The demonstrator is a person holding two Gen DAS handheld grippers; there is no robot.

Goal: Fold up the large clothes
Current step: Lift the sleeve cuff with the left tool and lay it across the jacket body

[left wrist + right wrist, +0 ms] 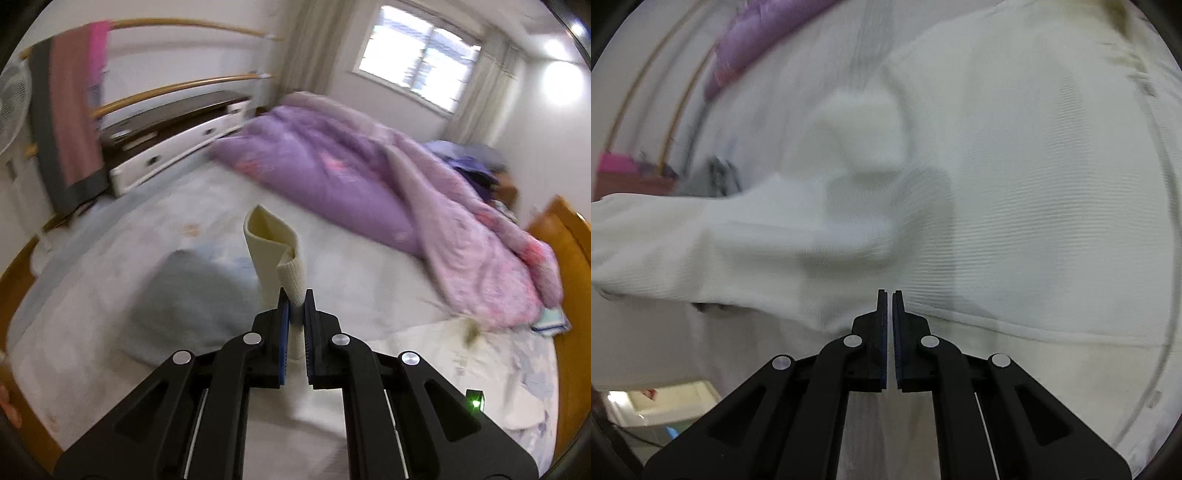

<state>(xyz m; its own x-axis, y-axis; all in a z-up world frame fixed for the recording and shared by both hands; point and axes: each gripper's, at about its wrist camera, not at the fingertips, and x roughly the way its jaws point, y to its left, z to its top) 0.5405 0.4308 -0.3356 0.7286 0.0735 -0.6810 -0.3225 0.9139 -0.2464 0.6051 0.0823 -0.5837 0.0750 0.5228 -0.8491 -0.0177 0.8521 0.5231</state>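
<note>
Bedroom scene, basically: a big bed with a pale patterned sheet took up most of the left wrist view, with orange wooden frame edges on both sides. One purple-and-pink duvet was heaped across the far half, one grey-blue pillow sat nearer on the left, and a small teal folded thing lay by the right edge. Behind the bed stood one low white drawer unit with a dark top, two curved wooden rails on the wall, one pink-and-grey towel draped over them, one fan at the far left, and one bright window with curtains. The left gripper had its fingers pinched on the ribbed cuff of a cream sweater, the sleeve end curling up above the bed. From the right wrist view that same sweater filled nearly everything, ribbed knit hanging close to the lens and blurry. The right gripper had its fingers pressed nearly together right at a seam in the knit, but I couldn't tell if any fabric was actually caught between them.
</note>
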